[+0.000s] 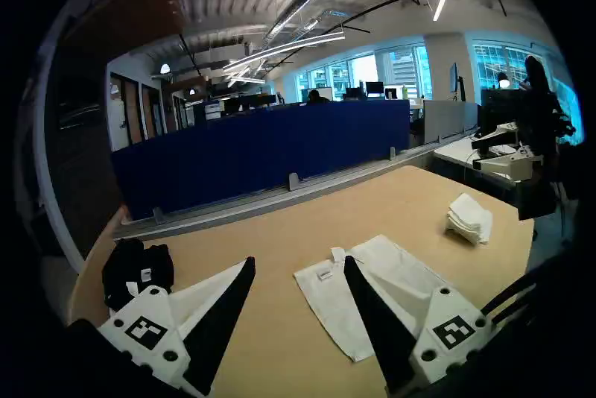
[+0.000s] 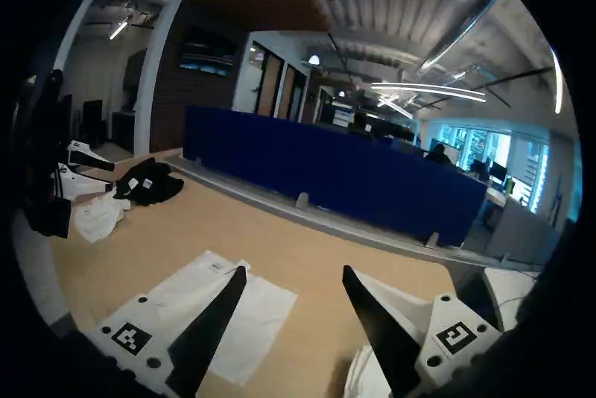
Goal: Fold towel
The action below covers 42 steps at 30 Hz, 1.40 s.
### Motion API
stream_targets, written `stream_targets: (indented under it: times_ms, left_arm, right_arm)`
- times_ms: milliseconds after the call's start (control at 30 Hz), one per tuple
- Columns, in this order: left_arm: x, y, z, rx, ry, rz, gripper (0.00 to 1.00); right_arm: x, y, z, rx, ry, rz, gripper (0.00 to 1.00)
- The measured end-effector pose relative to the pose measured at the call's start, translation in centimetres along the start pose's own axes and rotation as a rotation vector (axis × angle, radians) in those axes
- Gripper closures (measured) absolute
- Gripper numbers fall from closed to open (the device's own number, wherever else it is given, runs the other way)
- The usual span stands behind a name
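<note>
The white towel (image 1: 387, 279) lies spread flat on the tan worktop (image 1: 298, 215), just ahead of the left tongs (image 1: 298, 258). Its near corner is hidden behind that tool's right-hand finger. Two small white tags (image 1: 325, 273) sit at the towel's near-left edge, but any print on them is too small to read. In the right gripper view the same towel (image 2: 253, 308) lies under and beside the left-hand finger of the right tongs (image 2: 294, 267), partly covered by it, with one tag (image 2: 218, 267) showing at its far edge. Both pairs of tongs are spread wide and hold nothing. Each finger base carries a black-and-white square marker (image 1: 146, 332), a coded pattern rather than lettering. A stack of folded towels (image 1: 469, 218) rests farther along the worktop near its right rim. In the right gripper view that stack is cut off at the bottom edge, behind the right-hand finger. A black garment (image 1: 138, 267) with a small pale label, unreadable, lies at the left end of the worktop, and a crumpled white cloth (image 2: 97, 215) sits just beside it. Behind the worktop runs a blue partition (image 1: 261, 152). The office desks and screens beyond it are too far off to make out.
</note>
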<state>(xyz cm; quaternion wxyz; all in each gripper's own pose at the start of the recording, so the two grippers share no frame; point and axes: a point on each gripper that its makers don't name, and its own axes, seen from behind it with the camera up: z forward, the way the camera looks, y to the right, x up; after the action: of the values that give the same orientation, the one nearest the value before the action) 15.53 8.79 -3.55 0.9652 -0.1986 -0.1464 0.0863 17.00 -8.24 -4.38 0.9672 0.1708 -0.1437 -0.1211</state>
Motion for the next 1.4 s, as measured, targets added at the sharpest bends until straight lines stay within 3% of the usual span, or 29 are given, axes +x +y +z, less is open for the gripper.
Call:
stream_targets:
  times_ms: [500, 1100, 1400]
  left_arm:
    - [-7.7, 3.2, 2.2, -0.068, -0.121, 0.031, 0.12]
    - [-18.0, 7.3, 4.2, -0.168, -0.309, 0.038, 0.12]
    - [-21.9, 8.4, 4.6, -0.208, -0.404, 0.051, 0.12]
  right_arm:
    - [-6.7, -1.7, 1.7, 0.024, -0.066, -0.007, 0.00]
    - [-17.2, -4.4, 3.7, 0.080, -0.243, -0.004, 0.00]
    - [-21.1, -6.2, 4.1, 0.119, -0.319, -0.006, 0.00]
